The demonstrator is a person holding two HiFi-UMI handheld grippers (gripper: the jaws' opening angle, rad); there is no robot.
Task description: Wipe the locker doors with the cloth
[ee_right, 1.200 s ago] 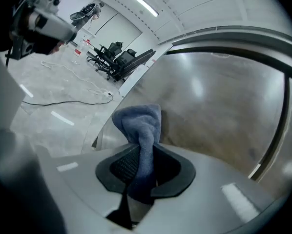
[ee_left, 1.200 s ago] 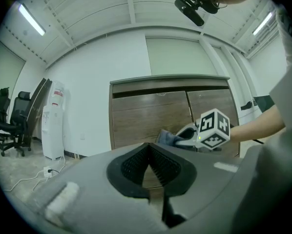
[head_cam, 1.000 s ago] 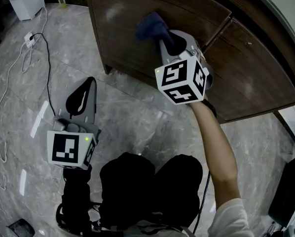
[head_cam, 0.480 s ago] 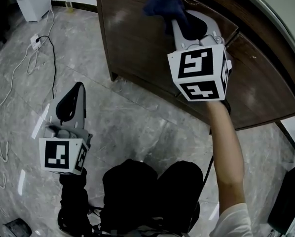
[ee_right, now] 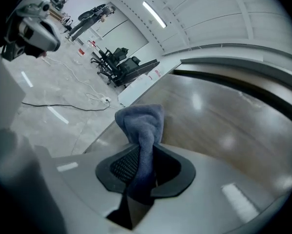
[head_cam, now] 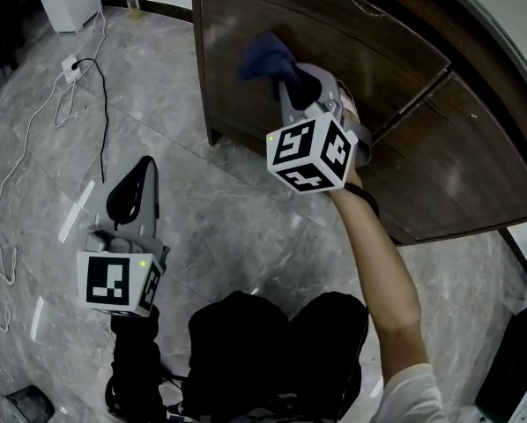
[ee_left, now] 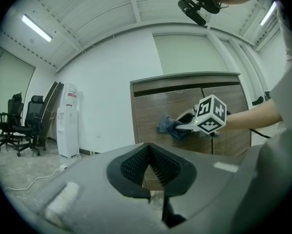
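A dark wooden locker [head_cam: 352, 51] with brown doors stands ahead. My right gripper [head_cam: 285, 82] is shut on a blue cloth [head_cam: 265, 58], which bunches against the left door [head_cam: 246, 77]. In the right gripper view the cloth [ee_right: 142, 130] hangs pinched between the black pads, its free end pressed to the door [ee_right: 219, 130]. My left gripper [head_cam: 129, 192] hovers over the floor, left of the locker, jaws closed together with nothing between them. From the left gripper view, the locker [ee_left: 185, 106], the cloth [ee_left: 169, 126] and the right gripper [ee_left: 182, 129] show ahead.
Grey marble floor [head_cam: 87, 130] with a black cable [head_cam: 100, 104] and a white cable with a socket [head_cam: 70, 64] at the left. A white appliance [ee_left: 68, 121] and office chairs [ee_left: 19, 126] stand against the wall. The person's legs [head_cam: 272, 342] are below.
The right gripper with the cloth rose along the door half a second ago, then came back down and left. The left gripper shifted slightly over the floor.
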